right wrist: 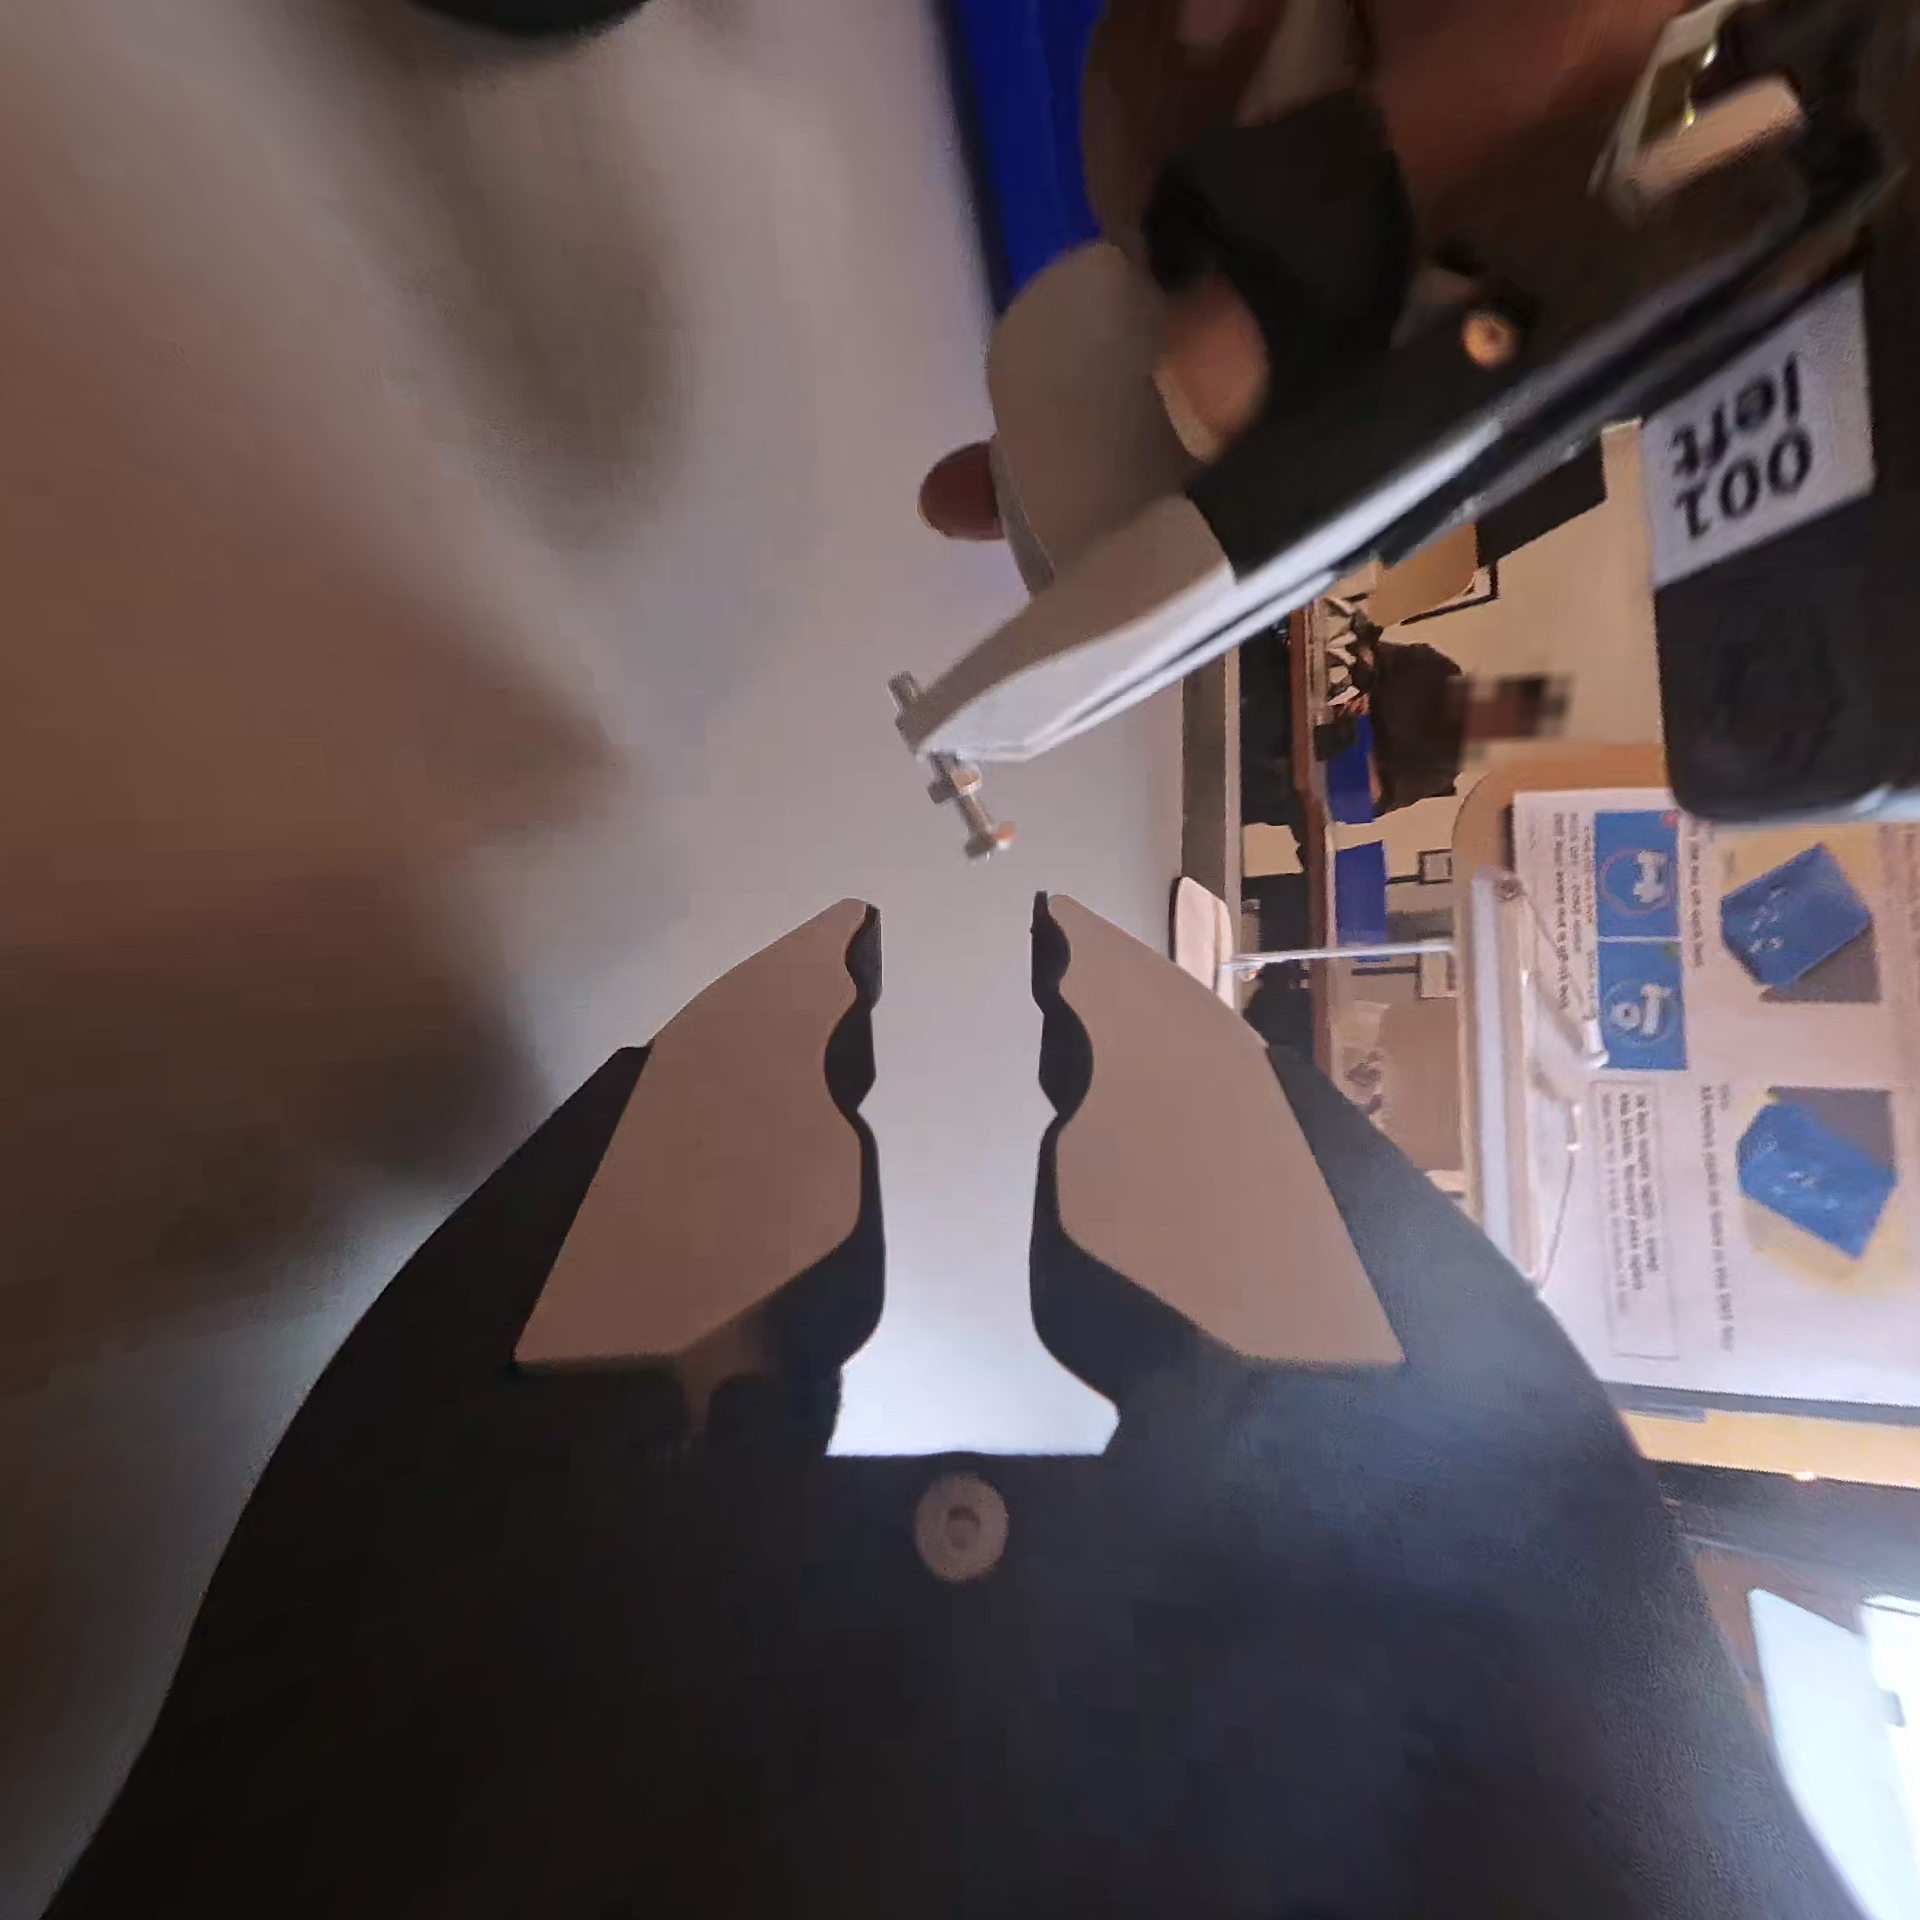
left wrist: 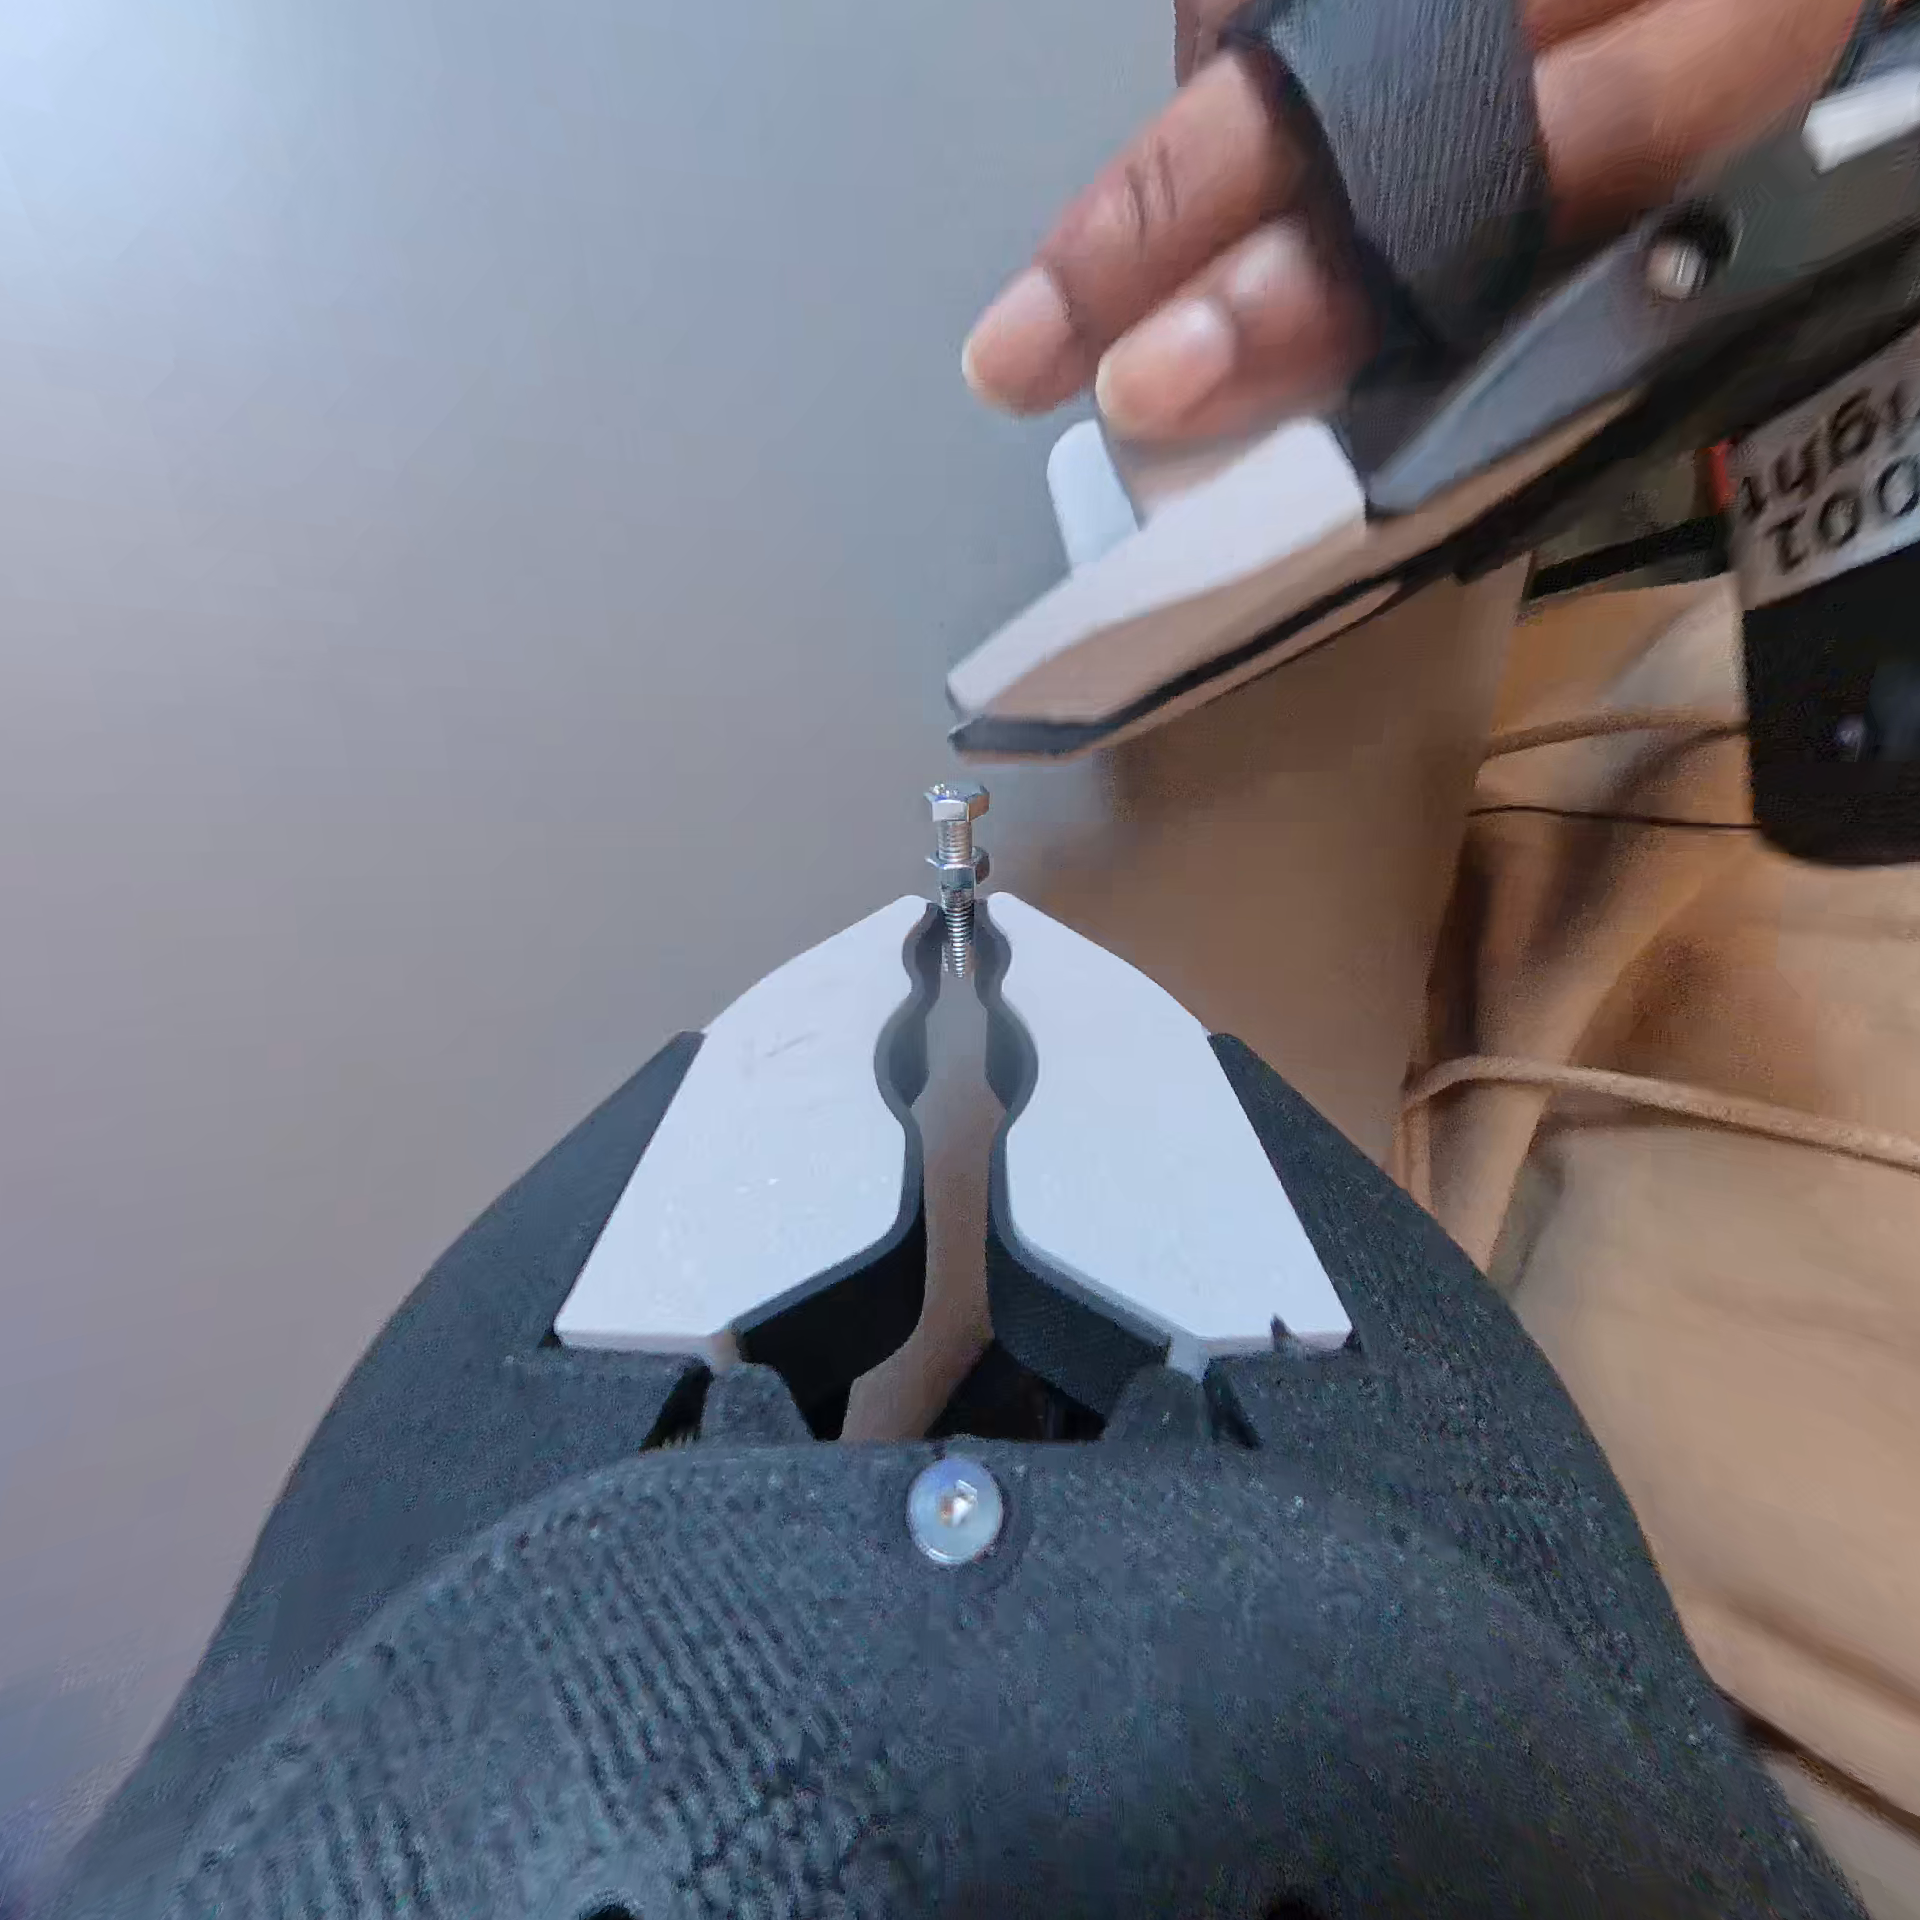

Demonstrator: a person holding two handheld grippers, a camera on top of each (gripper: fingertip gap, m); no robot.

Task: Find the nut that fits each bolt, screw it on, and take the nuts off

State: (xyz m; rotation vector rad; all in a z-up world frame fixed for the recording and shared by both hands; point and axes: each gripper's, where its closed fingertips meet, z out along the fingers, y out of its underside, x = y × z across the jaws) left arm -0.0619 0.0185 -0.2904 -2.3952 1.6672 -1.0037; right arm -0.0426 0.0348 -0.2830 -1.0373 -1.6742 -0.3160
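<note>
The left hand-held gripper (left wrist: 956, 914) is closed on the threaded end of one bolt (left wrist: 956, 831), which stands out past its tips with the hex head outermost. Two nuts (left wrist: 958, 864) sit stacked on the shank, just beyond the tips. The right hand-held gripper (right wrist: 956, 920) is partly open and holds nothing, its tips near the bolt head without touching. One printed sheet (right wrist: 1725, 1091) shows to the side.

Gripper label (right wrist: 1756, 436): printed writing is borne, white on black body.
Sheet (right wrist: 1725, 1091): printed text is carried beside blue pictures.
Second gripper label (left wrist: 1829, 509): writing is borne.
</note>
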